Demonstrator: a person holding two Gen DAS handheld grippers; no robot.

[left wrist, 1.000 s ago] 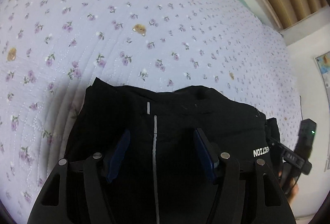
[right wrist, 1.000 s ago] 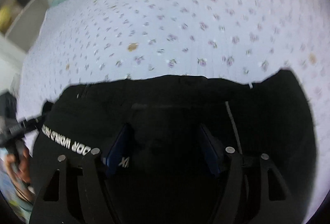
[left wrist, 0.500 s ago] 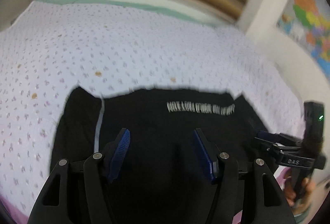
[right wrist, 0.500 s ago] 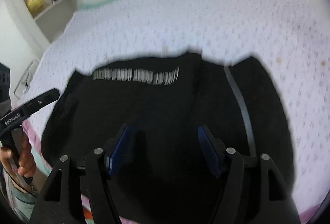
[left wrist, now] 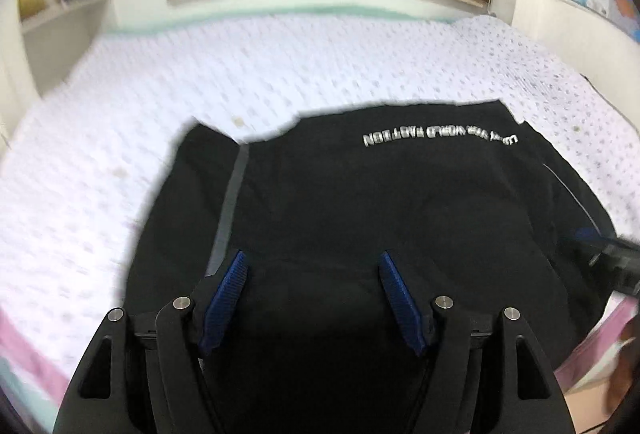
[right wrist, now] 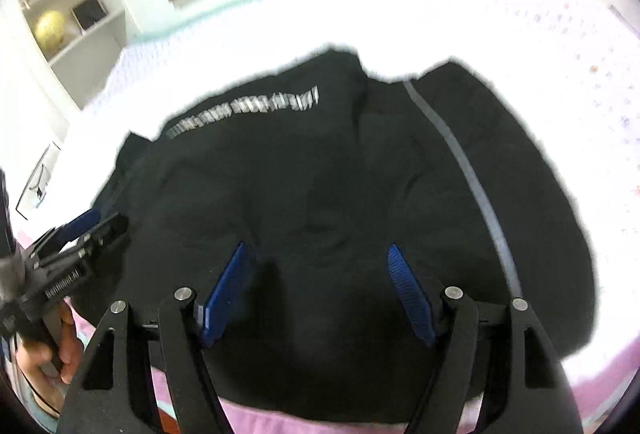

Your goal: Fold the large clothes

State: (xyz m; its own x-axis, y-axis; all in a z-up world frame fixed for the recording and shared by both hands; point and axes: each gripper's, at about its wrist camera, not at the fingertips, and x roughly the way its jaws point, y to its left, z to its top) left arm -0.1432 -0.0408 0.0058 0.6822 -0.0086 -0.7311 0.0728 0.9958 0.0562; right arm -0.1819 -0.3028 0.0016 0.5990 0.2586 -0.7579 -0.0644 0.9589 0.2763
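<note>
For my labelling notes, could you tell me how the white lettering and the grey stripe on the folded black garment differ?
The white lettering runs crosswise near the far edge of the black garment; the grey stripe runs lengthwise toward the left gripper. The lettering is a row of separate bright characters; the stripe is one dull continuous band. Both lie on the garment's top face.

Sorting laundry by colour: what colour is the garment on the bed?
Black garment, white lettering; clearest in the left wrist view.
</note>
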